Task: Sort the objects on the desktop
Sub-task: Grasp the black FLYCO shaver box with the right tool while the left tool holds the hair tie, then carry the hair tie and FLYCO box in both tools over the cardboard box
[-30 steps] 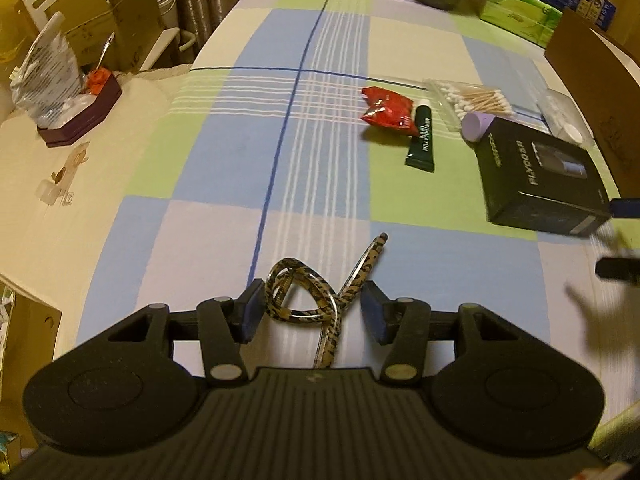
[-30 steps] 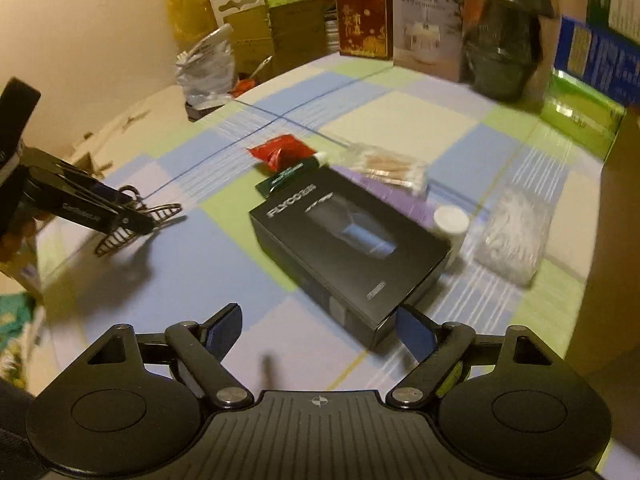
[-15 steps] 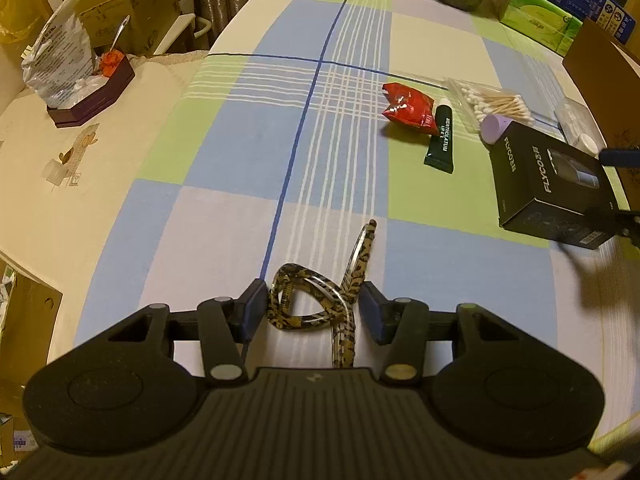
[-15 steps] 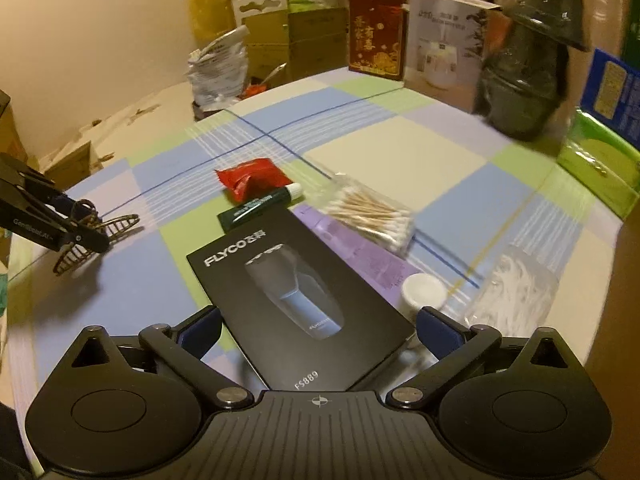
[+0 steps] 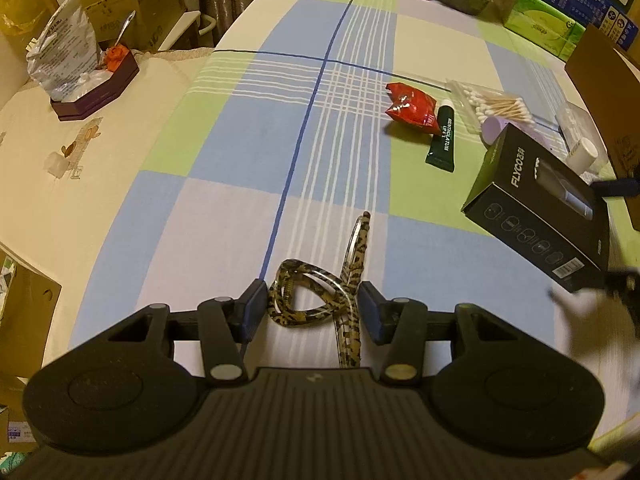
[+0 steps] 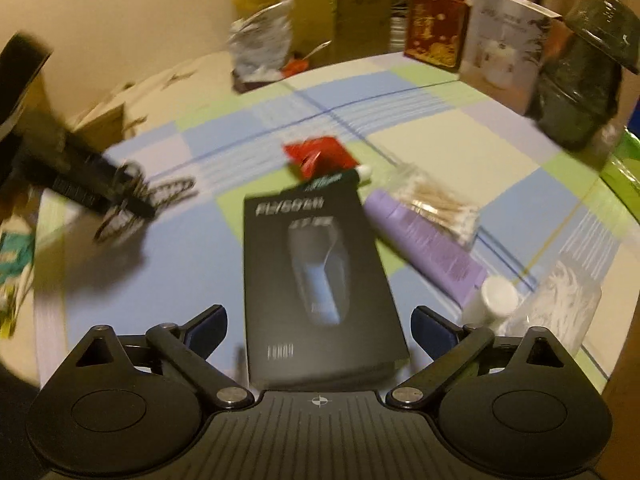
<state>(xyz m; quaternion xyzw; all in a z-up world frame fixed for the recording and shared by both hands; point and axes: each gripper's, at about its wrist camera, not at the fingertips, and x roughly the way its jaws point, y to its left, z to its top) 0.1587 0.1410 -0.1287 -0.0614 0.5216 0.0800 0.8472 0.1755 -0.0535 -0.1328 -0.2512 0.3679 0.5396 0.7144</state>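
left gripper [image 5: 312, 306]: my fingers are clamped on the leopard-print hair clip [image 5: 320, 292], near the front edge of the surface [image 5: 240, 140]
right gripper [image 6: 320, 330]: fingers wide, closing in, straddling the black box [image 6: 316, 276] near the right edge, not squeezing it yet
box feel: stiff smooth cardboard, probably light, so I'd pinch the long sides
clip feel: hard glossy plastic, thin loops, likely slippery and snappable

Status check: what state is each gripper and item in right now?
left gripper: shut on the hair clip.
hair clip: held in the left gripper.
right gripper: open, jaws closing, black box between them, not yet touched.
black box: lying face up, not gripped.
lip balm tube: capped, lying flat.
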